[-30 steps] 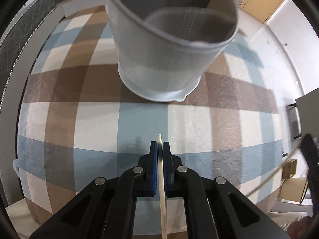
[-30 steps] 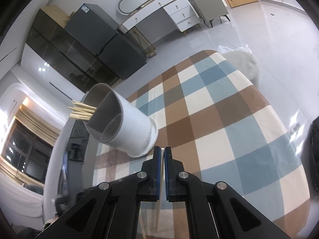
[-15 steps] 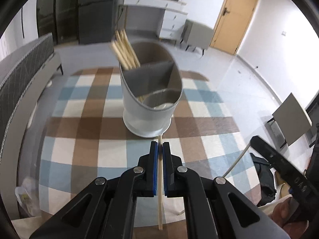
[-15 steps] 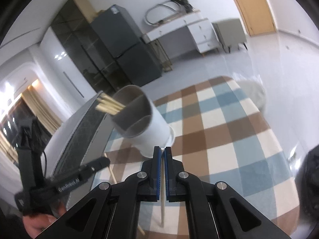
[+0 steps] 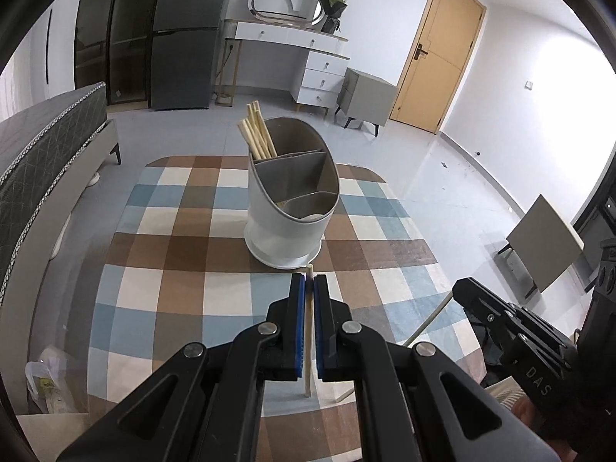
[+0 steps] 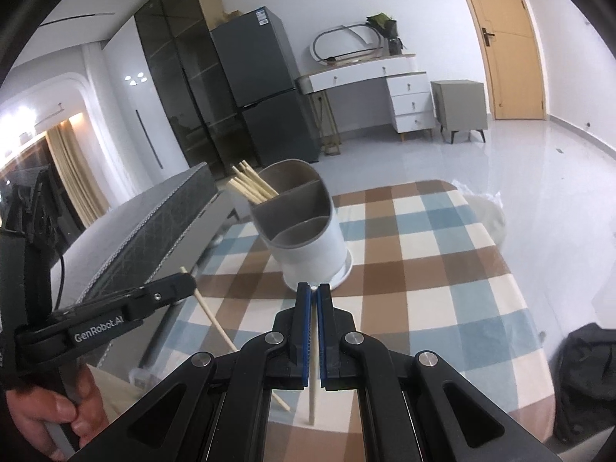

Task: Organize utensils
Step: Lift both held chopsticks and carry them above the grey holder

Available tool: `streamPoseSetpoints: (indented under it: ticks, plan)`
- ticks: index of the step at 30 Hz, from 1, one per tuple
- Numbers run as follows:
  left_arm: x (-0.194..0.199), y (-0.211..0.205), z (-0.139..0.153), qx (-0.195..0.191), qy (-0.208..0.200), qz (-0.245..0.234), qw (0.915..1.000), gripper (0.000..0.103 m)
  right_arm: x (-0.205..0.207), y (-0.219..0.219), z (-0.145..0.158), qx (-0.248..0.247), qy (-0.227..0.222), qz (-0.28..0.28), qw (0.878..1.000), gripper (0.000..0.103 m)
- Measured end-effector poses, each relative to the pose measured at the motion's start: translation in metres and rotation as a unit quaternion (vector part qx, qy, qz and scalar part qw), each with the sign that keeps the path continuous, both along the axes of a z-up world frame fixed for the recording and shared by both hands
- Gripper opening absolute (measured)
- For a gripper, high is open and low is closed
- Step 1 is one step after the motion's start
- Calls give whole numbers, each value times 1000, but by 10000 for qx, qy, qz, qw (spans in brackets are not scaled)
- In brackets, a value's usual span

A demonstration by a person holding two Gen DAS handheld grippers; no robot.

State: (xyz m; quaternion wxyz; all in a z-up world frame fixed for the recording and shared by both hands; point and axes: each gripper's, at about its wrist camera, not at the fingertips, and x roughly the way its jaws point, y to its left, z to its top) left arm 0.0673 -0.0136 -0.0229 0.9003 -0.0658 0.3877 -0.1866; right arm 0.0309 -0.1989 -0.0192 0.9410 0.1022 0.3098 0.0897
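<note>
Chopsticks are the story: one chopstick (image 5: 308, 331) is pinched upright between the blue pads of the left tongs (image 5: 308, 288), its tip poking just above the fingertips, and a second chopstick (image 6: 312, 377) is clamped the same way in the right tongs (image 6: 313, 292). Both tongs are clenched on their sticks and held above the near edge of the bench (image 5: 161, 292), which wears a blue, brown and cream checked cloth. Ahead of them, toward the middle of the bench, stands the utensil holder (image 5: 287, 227), white outside, grey inside, split into compartments. A bundle of chopsticks (image 5: 257, 131) leans out of its far-left compartment, and the nearer compartments show little. In the right view the left tongs reach in from the left, stick angled down.
</note>
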Motion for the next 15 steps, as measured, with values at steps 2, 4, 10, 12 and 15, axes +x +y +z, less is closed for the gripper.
streamPoseSetpoints:
  ticks: [2,4,10,12,15]
  plan:
    - [0,3,1,-29,19,-18,10000,0,-1,0,1,-2,8,-41,10000,2]
    - [1,5,3,-33,27,-13,10000,0,-3,0,4,-18,-14,-84,10000,2]
    - [-3,8,15,-79,-55,-145,9998,0,-6,0,16,-71,-158,-168,9997,2]
    - [-3,9,17,-106,-58,-203,9997,0,-4,1,18,-98,-158,-180,9997,2]
    - [-2,9,20,-114,-41,-251,9996,0,-3,2,20,-127,-171,-202,9996,2]
